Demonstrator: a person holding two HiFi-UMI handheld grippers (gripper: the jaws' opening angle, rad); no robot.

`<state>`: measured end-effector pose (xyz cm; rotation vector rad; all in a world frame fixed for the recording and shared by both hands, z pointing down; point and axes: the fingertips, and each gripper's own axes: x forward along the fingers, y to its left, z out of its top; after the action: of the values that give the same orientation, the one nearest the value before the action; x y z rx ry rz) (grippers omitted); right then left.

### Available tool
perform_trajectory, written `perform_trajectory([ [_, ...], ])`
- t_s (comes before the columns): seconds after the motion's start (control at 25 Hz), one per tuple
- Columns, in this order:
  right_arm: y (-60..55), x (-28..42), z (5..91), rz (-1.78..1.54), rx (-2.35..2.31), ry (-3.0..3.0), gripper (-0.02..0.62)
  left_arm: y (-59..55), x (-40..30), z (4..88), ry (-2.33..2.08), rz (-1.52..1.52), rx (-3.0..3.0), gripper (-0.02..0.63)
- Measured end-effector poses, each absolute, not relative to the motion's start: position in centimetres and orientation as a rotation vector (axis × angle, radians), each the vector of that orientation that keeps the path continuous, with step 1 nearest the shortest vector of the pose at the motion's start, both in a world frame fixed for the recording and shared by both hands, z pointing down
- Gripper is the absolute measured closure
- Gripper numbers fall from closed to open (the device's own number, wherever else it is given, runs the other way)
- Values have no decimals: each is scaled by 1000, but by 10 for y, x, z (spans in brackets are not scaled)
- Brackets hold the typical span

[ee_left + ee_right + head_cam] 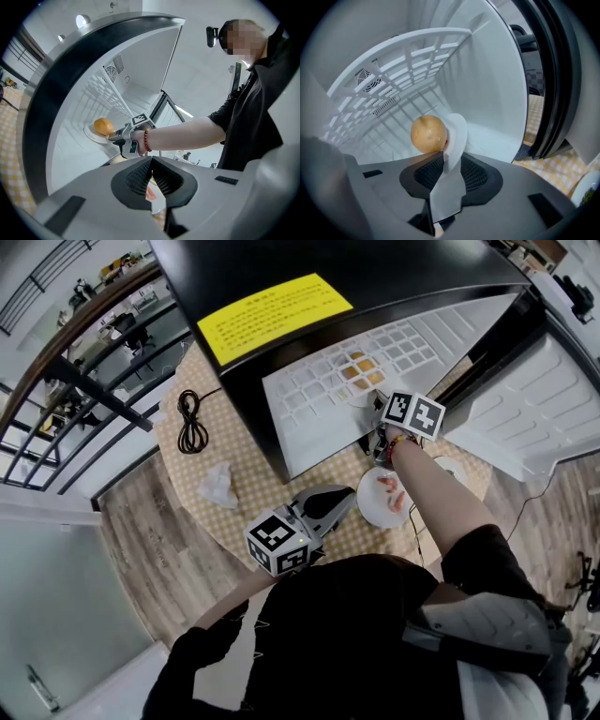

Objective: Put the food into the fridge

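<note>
A round yellow-brown food item sits on a white plate inside the open fridge, under the white grid shelf. My right gripper reaches into the fridge. The plate's rim lies between its parted jaws, and the plate rests on the fridge floor. From the left gripper view, the food and right gripper show deep inside. My left gripper is shut on nothing, low over the table. It points at a second plate with reddish food.
The fridge door stands open at the right. A black cable and a crumpled tissue lie on the checked tablecloth. A small white dish sits by the person's forearm. A railing runs at the far left.
</note>
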<state>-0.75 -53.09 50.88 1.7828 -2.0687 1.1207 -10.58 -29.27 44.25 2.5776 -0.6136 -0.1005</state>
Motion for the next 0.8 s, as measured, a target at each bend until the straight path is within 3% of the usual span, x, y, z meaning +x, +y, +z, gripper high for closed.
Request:
perform_trajectory([
  [0.28,-529,1,512,1021,1848,-2000,453,-291,-108,446,-622,-88,2575,594],
  [0.8,-526,0,511,882,1858,-1992,446,-289,-110,450,-624,-96,2558,594],
])
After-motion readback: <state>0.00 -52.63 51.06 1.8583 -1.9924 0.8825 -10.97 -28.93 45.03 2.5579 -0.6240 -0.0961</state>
